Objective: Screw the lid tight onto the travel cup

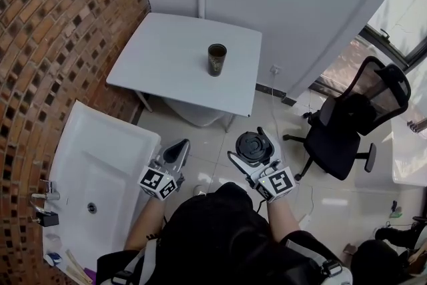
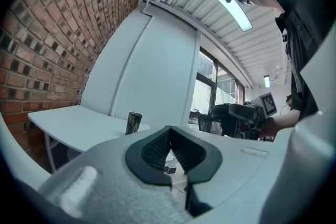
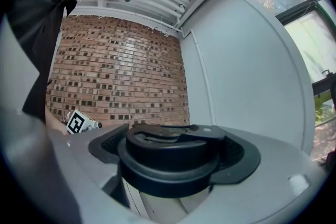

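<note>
A dark travel cup [image 1: 216,59] stands upright and open-topped on the white table [image 1: 167,57], well ahead of both grippers; the left gripper view also catches the cup [image 2: 133,123] in the distance. The round black lid [image 1: 252,147] sits between the jaws of my right gripper [image 1: 253,151], held level in the air above the floor. In the right gripper view the lid [image 3: 170,157] fills the space between the pads. My left gripper [image 1: 177,153] is shut with nothing in it, its black pads [image 2: 157,147] meeting at the tips.
A white sink [image 1: 100,190] with a tap [image 1: 43,203] lies to the left against the brick wall [image 1: 60,23]. A black office chair [image 1: 350,123] stands on the tiled floor at the right, near the window.
</note>
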Motion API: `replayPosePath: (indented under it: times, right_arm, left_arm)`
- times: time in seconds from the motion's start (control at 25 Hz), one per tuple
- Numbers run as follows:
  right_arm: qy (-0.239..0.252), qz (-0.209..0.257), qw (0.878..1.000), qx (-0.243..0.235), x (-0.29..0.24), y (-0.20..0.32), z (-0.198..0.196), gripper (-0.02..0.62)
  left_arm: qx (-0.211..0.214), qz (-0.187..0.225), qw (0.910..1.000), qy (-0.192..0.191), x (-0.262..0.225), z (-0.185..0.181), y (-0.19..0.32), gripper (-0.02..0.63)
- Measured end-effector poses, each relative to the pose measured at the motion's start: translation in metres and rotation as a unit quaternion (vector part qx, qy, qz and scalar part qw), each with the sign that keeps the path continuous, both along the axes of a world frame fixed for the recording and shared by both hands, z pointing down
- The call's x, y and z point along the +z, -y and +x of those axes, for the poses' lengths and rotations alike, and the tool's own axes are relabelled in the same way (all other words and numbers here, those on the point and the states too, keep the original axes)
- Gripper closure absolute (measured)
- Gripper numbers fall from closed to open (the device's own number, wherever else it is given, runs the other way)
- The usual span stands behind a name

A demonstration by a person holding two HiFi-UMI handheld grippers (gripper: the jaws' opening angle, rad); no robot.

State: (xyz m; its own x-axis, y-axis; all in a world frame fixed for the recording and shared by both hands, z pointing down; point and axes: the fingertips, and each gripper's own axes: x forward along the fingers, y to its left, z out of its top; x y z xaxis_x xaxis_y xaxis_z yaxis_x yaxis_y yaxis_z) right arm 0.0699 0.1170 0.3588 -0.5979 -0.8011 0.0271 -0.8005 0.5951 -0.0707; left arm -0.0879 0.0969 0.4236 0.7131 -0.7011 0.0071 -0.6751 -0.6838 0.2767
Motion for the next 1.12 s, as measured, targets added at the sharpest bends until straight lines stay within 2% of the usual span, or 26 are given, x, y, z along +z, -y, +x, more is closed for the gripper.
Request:
replayPosePath:
  times: [0.2, 0.36, 0.52, 0.72, 0.96, 1.12]
  right_arm:
    - [-0.009, -0.014, 1.000, 0.005, 0.018, 0.017, 0.018, 0.102]
    - [-0.013, -0.023, 1.000, -0.001, 0.025, 0.056, 0.029, 0.103]
    - [-0.014, -0.011, 1.000, -0.021, 0.024, 0.105, 0.031, 0.102]
    - [-0.009, -0.004, 0.999, -0.045, 0.016, 0.163, 0.038, 0.103]
    - [0.011, 0.020, 0.997, -0.072, -0.007, 0.243, 0.055, 0.101]
    - [-0.007, 0.046, 0.993, -0.108, -0.023, 0.276, 0.057, 0.103]
  left_arm:
    - [-0.001, -0.008, 0.9999, 0.007, 0.016, 0.006, 0.023, 0.604]
    - [-0.002, 0.001, 0.9999, 0.017, 0.015, 0.015, 0.056, 0.604]
    - [-0.015, 0.008, 0.9996, 0.023, 0.010, 0.019, 0.097, 0.604]
    - [-0.061, 0.006, 0.9969, 0.049, 0.008, 0.022, 0.155, 0.604]
    - [-0.061, 0.026, 0.9969, 0.043, -0.007, 0.049, 0.228, 0.604]
    - [-0.079, 0.020, 0.9960, 0.037, -0.004, 0.058, 0.258, 0.604]
